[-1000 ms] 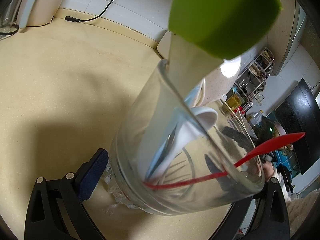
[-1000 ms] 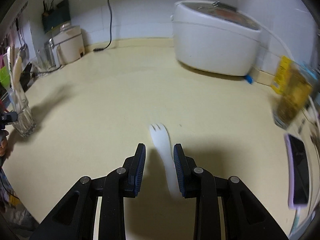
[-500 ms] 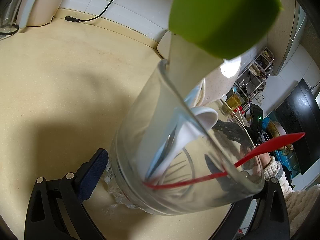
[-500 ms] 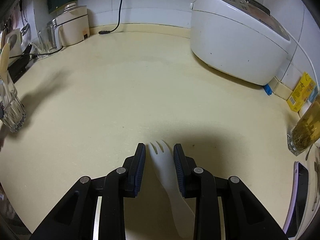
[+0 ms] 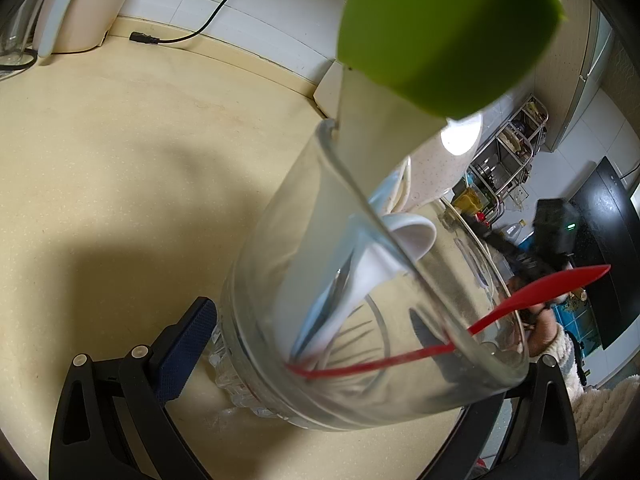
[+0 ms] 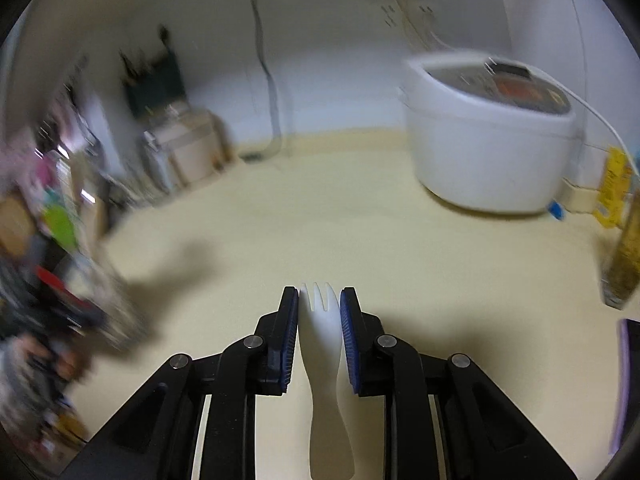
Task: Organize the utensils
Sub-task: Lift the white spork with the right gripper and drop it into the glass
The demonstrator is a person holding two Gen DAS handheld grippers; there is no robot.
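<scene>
White plastic fork point(image 6: 320, 332), flat-handled, short tines forward, lying lengthwise between the blue-padded fingers point(image 6: 289, 336) of the right gripper point(image 6: 319, 300). The jaws are closing on it; both pads stand at the fork's edges, and the head fills the gap between them. Tines project just past the fingertips; the handle runs back under the gripper body toward the lower frame edge. Whether the fork is clear of the counter point(image 6: 360, 220) cannot be told.

Ahead of the right gripper the cream counter lies bare up to the wall. A white rice cooker point(image 6: 488, 148) stands ahead to the right, well apart; a yellow-filled container point(image 6: 624, 256) sits at the far right edge. To the left the view is motion-blurred; only clutter and a green patch can be made out.

The left gripper point(image 5: 360, 360) is closed on a clear drinking glass point(image 5: 280, 280), one blue pad point(image 5: 184, 344) pressing its faceted base, the other finger mostly hidden behind the glass. The glass stands on the counter, its mouth toward the camera, holding a green-headed spatula point(image 5: 444, 28) with a cream handle, a white spoon point(image 5: 408, 236) and a red utensil point(image 5: 560, 288) leaning out to the right. Open counter extends left of this gripper to a black power cord point(image 5: 172, 38) and a beige appliance point(image 5: 84, 4) at the wall. Both grippers angle downward toward the counter.
</scene>
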